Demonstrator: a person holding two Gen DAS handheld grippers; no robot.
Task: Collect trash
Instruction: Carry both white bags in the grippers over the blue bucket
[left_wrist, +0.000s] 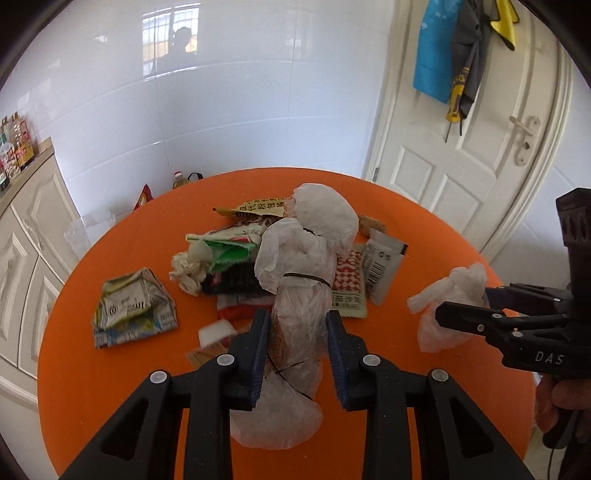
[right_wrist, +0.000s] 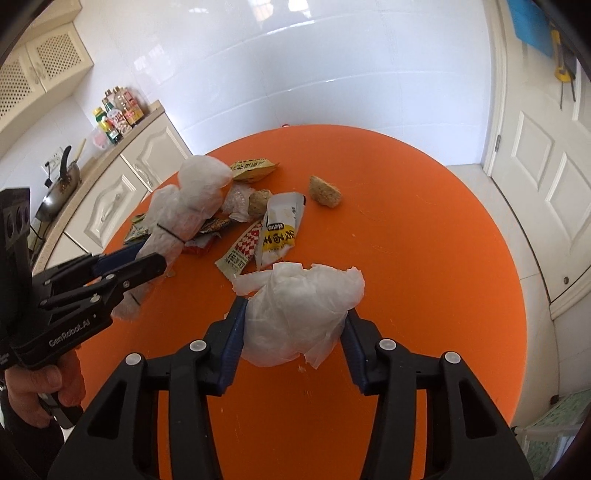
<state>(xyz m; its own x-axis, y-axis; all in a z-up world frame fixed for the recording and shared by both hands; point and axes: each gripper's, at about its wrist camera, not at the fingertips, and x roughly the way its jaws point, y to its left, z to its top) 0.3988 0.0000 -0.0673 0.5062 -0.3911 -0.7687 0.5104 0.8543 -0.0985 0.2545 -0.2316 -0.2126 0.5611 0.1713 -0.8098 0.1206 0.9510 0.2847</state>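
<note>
A round orange table (left_wrist: 424, 236) carries a heap of trash. A long clear plastic bag (left_wrist: 303, 295), tied with black bands, lies over the heap. My left gripper (left_wrist: 297, 317) is shut on its lower part, both blue pads (left_wrist: 260, 343) against the plastic. The right wrist view shows the same grip from the side, left gripper (right_wrist: 147, 258) on the long bag (right_wrist: 192, 206). To the right sits a crumpled white plastic bag (right_wrist: 295, 332). My right gripper (right_wrist: 295, 308) is shut on it, the pads pressing both its sides. From the left wrist view the right gripper (left_wrist: 463, 302) reaches that bag (left_wrist: 450, 284) from the right.
Snack wrappers (right_wrist: 277, 236), a crushed carton (left_wrist: 133, 310), a wad of paper (left_wrist: 188, 269) and a chunk of bread (right_wrist: 325, 192) lie around the heap. Cream cabinets (right_wrist: 122, 184) with bottles (right_wrist: 118, 114) and a wok (right_wrist: 59, 192) stand left. A white door (left_wrist: 461, 166) is at the right.
</note>
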